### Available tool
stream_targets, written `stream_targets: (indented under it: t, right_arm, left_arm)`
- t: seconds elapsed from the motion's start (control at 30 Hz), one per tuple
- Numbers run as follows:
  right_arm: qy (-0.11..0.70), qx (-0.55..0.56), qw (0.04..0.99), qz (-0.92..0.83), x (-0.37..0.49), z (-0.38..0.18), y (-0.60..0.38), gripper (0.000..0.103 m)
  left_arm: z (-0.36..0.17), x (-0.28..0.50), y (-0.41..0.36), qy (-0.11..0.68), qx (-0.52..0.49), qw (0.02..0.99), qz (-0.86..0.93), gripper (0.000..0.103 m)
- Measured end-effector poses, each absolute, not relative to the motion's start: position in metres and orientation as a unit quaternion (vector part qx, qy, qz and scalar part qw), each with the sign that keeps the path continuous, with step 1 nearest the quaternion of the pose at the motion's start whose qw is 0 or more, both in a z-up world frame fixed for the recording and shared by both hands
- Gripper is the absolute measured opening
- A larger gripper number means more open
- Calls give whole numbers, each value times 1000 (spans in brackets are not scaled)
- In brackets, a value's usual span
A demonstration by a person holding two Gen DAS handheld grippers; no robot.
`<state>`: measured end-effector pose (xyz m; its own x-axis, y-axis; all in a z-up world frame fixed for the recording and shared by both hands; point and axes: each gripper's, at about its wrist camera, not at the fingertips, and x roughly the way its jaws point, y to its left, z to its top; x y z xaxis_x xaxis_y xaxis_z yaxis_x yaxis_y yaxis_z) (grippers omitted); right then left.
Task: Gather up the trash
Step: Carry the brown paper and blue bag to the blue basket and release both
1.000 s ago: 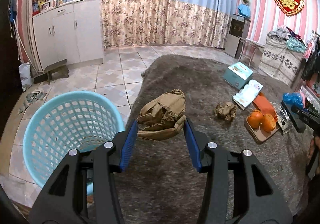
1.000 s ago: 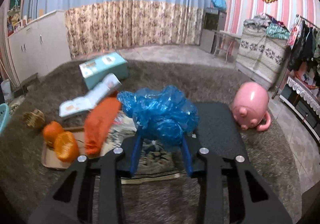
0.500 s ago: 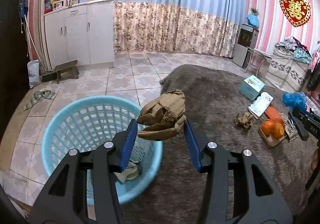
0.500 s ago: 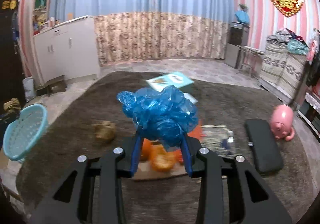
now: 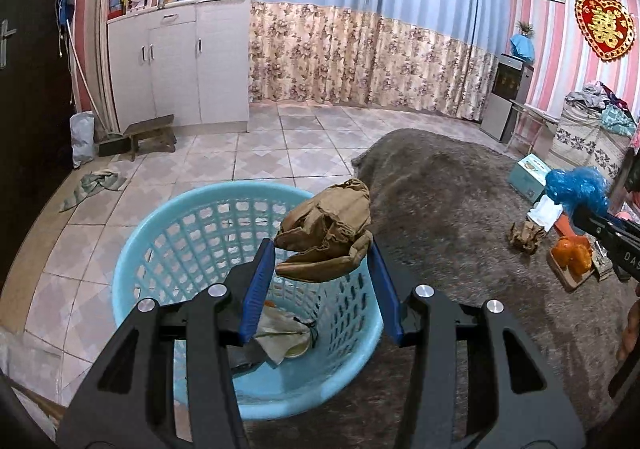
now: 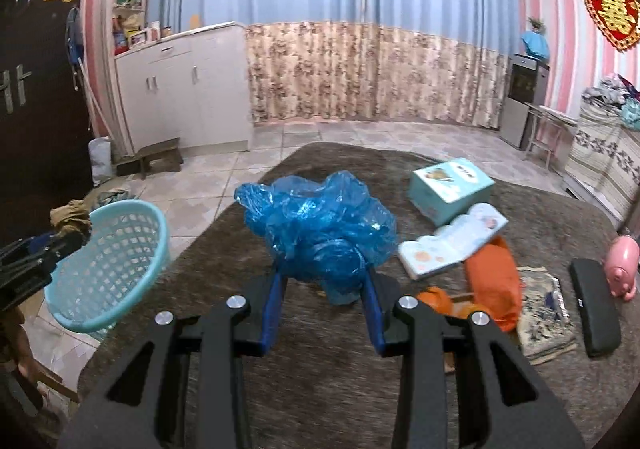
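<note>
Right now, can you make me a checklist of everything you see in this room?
Surface: brown shaggy rug on tiled floor.
Job's things: blue basket holding some rubbish; crumpled brown paper above it; blue plastic bag; small paper wad on the rug.
Clutter: teal box, booklet, oranges, pink pig.
Grippers: left gripper holds the paper; right gripper holds the bag.
Cables: nothing seen.
Surroundings: curtains, white cabinet.

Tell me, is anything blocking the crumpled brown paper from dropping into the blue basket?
Nothing visible blocks it. The left gripper holds the brown paper right above the open basket, which holds only a few scraps at the bottom.
</note>
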<state>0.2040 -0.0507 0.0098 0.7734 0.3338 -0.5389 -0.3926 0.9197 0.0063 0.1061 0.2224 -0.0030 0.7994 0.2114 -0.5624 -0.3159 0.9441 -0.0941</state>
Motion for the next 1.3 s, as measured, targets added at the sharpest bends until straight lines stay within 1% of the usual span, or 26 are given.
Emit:
stream_targets:
  t: [0.5,1.07,1.1,1.17,1.23,1.3]
  right_arm:
    - [262,-63,935,230,201,7,16,36]
    - [289,-64,917,268,212,-19,91,36]
    - [289,-64,917,269,210,-20,94,35]
    - [291,-67,914,273,209,-21,102,36]
    - [291,-75,913,278,208,-23,111,36]
    - [291,-79,911,281,206,-25,116,36]
  left_arm:
    - [-10,107,264,279,-102,941,159,47]
    - [-27,113,330,304,-74,932,181,48]
    - [-28,115,330,307,-67,932,179,50]
    - [-28,116,329,311,-54,932,178,57]
    - [-27,115,331,309,-46,932,184,71]
    - [-25,111,334,302,-47,933,189,78]
